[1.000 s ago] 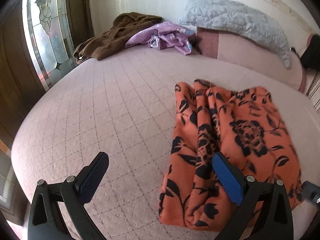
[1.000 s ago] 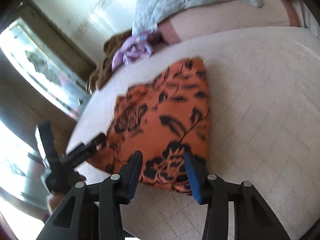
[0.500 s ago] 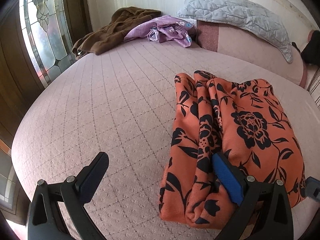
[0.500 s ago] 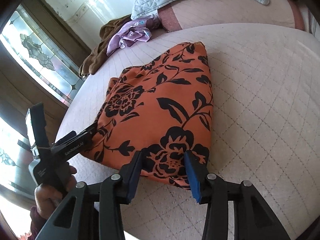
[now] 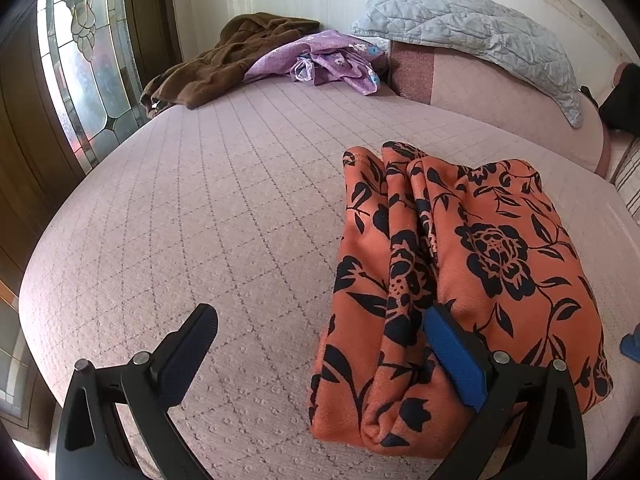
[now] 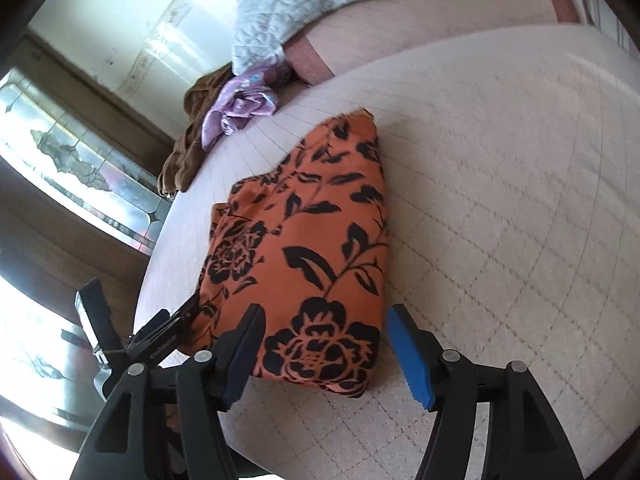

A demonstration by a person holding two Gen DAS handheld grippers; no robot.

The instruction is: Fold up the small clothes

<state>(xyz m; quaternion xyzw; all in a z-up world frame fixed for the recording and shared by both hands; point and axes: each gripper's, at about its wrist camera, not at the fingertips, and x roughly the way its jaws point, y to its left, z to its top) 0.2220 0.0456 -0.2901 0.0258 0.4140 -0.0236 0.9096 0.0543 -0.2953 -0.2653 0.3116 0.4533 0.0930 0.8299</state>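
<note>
Orange floral garment (image 6: pixel 304 264) lies folded on the bed (image 5: pixel 200 208), near its front edge. Right gripper (image 6: pixel 326 344) has just been opening, fingers now apart and straddling the near corner without pressing it, so I'd judge this fold released and done. Left gripper (image 5: pixel 320 344) fingers wide apart, right finger (image 5: pixel 454 354) over the cloth's near-left edge, nothing clamped.

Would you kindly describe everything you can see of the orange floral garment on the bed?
The orange garment is soft, fleecy-looking cloth printed with black roses and leaves. It lies folded into a thick, roughly rectangular bundle on the pink quilted bedspread, with layered folds along one long side. The left claw and right claw stand open at its near end, gripping nothing.
</note>
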